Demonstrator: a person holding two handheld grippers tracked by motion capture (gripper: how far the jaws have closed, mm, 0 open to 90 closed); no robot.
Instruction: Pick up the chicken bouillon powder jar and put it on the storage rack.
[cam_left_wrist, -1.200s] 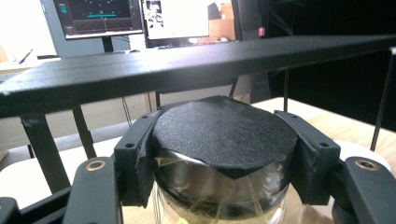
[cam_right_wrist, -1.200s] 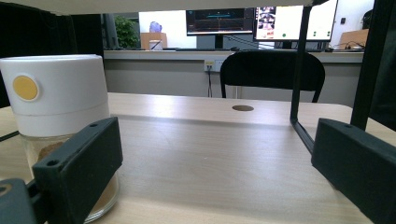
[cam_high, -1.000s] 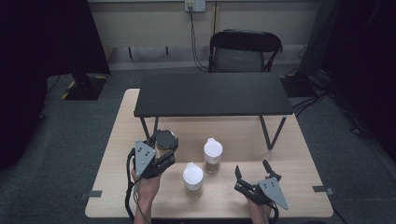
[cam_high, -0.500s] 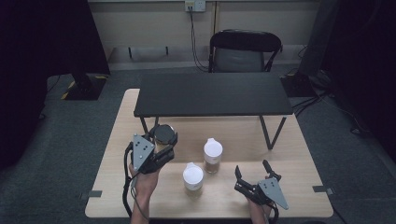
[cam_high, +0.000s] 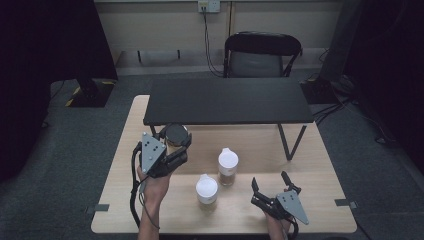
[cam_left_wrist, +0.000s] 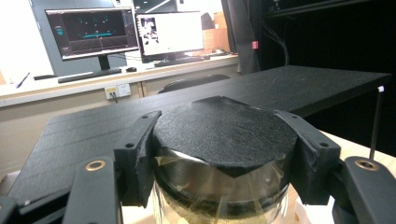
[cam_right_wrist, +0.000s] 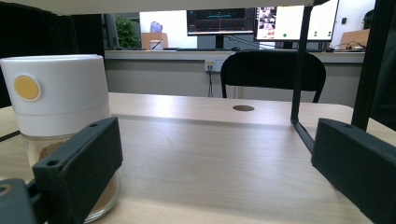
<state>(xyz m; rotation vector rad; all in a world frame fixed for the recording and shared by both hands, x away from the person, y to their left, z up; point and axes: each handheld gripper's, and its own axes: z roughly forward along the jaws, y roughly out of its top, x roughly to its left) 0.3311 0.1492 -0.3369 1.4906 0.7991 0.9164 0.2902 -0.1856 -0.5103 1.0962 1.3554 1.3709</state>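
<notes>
The left tongs (cam_high: 176, 145) pinch a black-lidded glass jar (cam_high: 175, 135), one jaw pressed on each side of it just under the lid. In the left gripper view the jar (cam_left_wrist: 224, 154) sits squarely between the two jaws, its flat dark lid level and grainy contents showing through the glass below. The jar is held off the counter (cam_high: 320, 170), right at the front edge of the black raised shelf (cam_high: 227, 100).

To the right of the left tongs, two white-capped jars stand upright on the counter: a nearer one (cam_high: 206, 190) and a farther one (cam_high: 227, 165), close together but apart.

Further right, the right tongs (cam_high: 272, 186) rest low near the counter's front edge, jaws spread with nothing between them. In the right gripper view, a white-capped jar (cam_right_wrist: 58, 121) stands just beyond its left jaw.
</notes>
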